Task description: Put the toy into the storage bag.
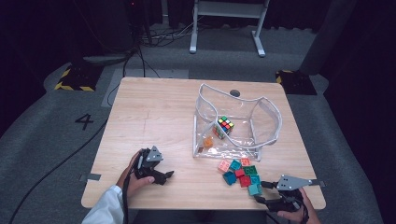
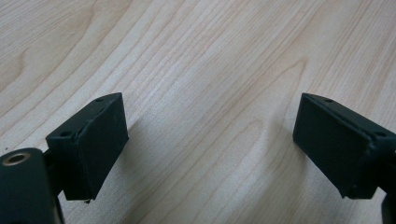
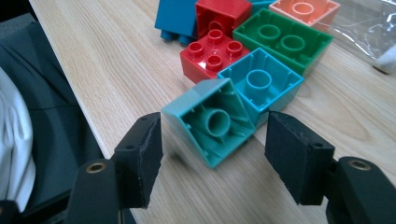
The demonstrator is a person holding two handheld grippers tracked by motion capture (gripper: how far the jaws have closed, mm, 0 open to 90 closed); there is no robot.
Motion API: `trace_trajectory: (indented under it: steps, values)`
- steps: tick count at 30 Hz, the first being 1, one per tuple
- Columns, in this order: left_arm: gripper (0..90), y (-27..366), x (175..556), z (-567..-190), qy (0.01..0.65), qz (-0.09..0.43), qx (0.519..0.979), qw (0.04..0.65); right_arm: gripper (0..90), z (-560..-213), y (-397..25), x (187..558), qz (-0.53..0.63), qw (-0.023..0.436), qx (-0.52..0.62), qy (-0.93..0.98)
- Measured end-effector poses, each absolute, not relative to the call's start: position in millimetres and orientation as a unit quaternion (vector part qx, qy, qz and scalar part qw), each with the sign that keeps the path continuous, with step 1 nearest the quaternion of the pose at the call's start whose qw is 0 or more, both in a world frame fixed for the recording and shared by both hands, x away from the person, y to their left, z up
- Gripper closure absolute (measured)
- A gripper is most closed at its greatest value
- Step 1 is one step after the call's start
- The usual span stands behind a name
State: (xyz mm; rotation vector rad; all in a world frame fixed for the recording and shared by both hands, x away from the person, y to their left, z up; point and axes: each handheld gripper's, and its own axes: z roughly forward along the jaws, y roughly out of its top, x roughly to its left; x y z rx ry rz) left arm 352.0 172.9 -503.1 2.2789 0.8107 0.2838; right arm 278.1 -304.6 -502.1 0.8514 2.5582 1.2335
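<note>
A heap of toy bricks lies near the table's front right, just outside a clear plastic bag. My right gripper is open, its jaws standing either side of a tilted teal brick with its hollow side up; neither jaw touches it. Behind this brick lie a light blue brick, a red one and a green one. My left gripper rests at the front left, open over bare wood with nothing between its jaws.
Inside the bag are a Rubik's cube and a small orange piece. The table's front edge runs close beside the right gripper. A dark round hole sits at the table's back.
</note>
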Motion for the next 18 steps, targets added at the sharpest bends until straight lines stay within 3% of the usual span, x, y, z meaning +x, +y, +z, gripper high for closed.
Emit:
trace_trajectory:
  steps: [18]
  values:
    - [10.3, 172.8, 352.1, -503.2, 0.313, 0.108, 0.878, 0.346, 40.7, -502.8, -293.1, 276.8, 0.4, 0.126, 0.285, 0.862]
